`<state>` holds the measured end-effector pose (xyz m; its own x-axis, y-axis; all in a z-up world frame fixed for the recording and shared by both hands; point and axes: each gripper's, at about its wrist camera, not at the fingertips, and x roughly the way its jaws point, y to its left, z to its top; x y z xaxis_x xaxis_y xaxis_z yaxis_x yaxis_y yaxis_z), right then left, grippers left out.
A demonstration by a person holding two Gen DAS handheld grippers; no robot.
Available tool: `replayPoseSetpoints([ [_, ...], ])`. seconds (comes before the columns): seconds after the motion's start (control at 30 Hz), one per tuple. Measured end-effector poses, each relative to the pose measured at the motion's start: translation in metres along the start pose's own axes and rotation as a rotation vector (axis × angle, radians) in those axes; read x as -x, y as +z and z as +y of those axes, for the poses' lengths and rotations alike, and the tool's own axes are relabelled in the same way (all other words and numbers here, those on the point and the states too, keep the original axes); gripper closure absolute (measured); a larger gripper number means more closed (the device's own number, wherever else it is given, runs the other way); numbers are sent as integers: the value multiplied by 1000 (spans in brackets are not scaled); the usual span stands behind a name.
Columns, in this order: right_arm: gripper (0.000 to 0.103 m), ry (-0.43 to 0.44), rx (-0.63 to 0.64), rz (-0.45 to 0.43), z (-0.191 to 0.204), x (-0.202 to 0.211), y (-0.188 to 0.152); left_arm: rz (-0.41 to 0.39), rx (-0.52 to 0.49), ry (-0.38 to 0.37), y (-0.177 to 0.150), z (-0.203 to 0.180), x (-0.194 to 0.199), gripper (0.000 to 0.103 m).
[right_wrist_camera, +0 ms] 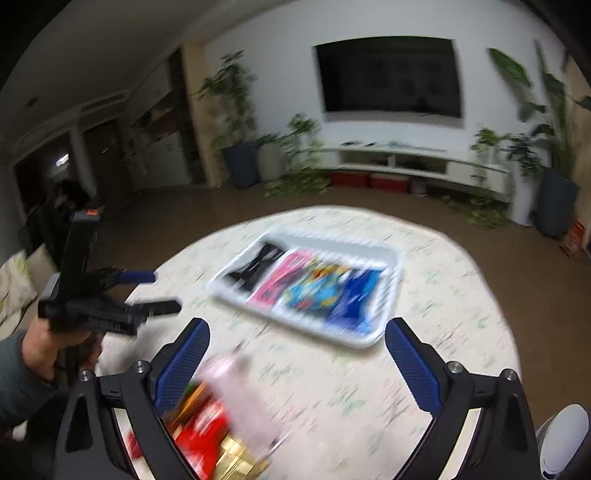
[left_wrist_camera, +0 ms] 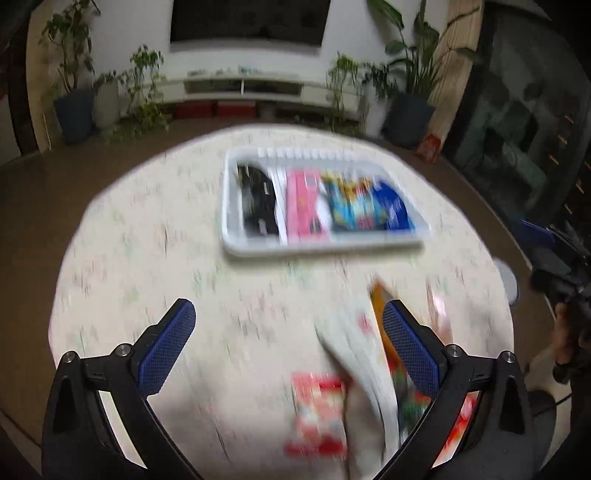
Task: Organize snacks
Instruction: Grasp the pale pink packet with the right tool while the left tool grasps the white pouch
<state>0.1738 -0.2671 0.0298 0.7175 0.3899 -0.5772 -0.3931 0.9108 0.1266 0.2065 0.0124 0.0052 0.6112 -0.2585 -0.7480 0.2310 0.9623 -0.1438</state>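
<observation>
The left gripper (left_wrist_camera: 290, 325) stood wide open above the round table (left_wrist_camera: 147, 258), with nothing between its blue pads (left_wrist_camera: 168, 343). Farther on the table lay a white tray (left_wrist_camera: 321, 247) holding black, pink, light blue and dark blue packets side by side. Blurred snack packets (left_wrist_camera: 319, 413) lay near the right finger.

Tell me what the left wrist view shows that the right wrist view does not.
Only the left wrist view: the left gripper up close, jaws open and empty, and a red-and-white packet on the table.

Only the right wrist view: the right gripper, open and empty, the hand holding the left gripper, and a gold packet.

Both: the table, the white tray with black, pink, multicoloured and blue packets, the TV, the plants.
</observation>
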Motion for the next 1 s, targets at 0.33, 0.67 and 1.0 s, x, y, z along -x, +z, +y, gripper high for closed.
replayPoseSetpoints([
  [0.33, 37, 3, 142, 235, 44, -46, -46, 93, -49, 28, -45, -36, -11, 1],
  [0.67, 44, 49, 177, 289, 40, -72, -54, 167, -79, -1, -38, -26, -23, 3],
  [1.0, 54, 97, 198, 319, 41, -84, -58, 249, -128, -48, -28, -42, -41, 4],
])
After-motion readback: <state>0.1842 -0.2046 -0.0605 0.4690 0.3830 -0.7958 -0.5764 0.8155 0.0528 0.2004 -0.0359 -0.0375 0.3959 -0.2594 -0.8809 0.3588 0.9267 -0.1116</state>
